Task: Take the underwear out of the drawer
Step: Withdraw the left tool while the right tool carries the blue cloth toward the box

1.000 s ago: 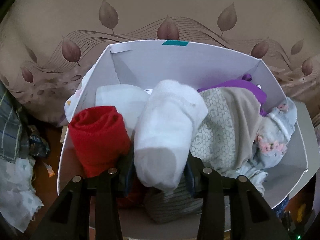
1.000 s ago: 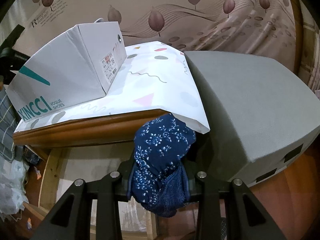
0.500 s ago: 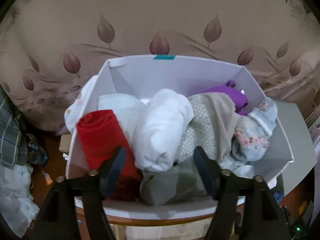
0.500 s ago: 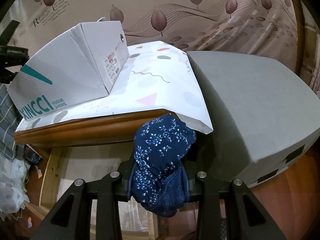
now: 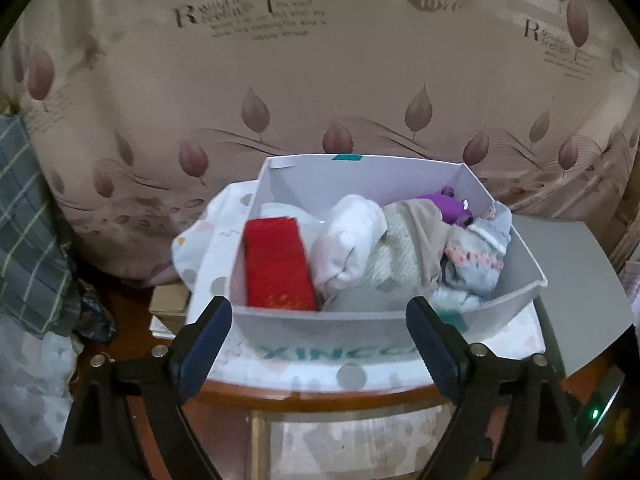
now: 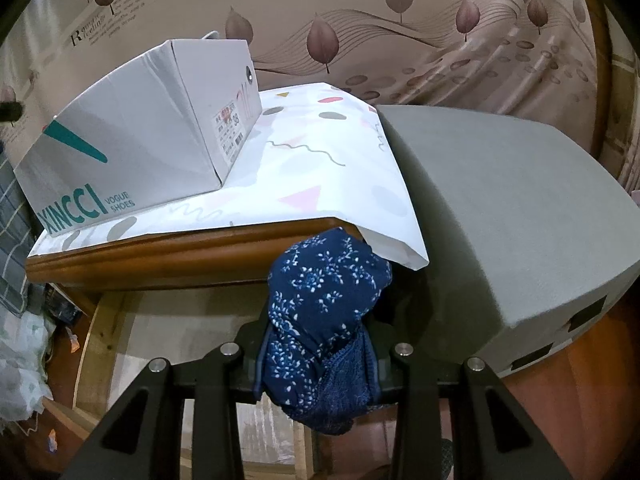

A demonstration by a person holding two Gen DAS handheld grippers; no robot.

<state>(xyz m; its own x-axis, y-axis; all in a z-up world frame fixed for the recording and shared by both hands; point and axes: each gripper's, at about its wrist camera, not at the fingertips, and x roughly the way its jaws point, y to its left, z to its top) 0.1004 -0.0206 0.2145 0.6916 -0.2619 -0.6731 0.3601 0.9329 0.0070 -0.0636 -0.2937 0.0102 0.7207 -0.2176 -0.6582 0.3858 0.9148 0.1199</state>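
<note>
Both grippers differ: the left gripper (image 5: 318, 334) has let go of the white roll (image 5: 348, 240) and drawn back, its jaws opening on nothing, angled down at the shoebox (image 5: 360, 326) just ahead, so that piece remains inside. Right gripper (image 6: 318, 354) stays clamped on blue floral underwear (image 6: 324, 308), pointing downward before the table edge (image 6: 180, 256).

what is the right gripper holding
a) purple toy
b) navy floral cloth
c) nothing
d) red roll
b, the right gripper is shut on the navy floral cloth, which bulges out between its fingers below the table edge; the red roll sits in the box.
</note>
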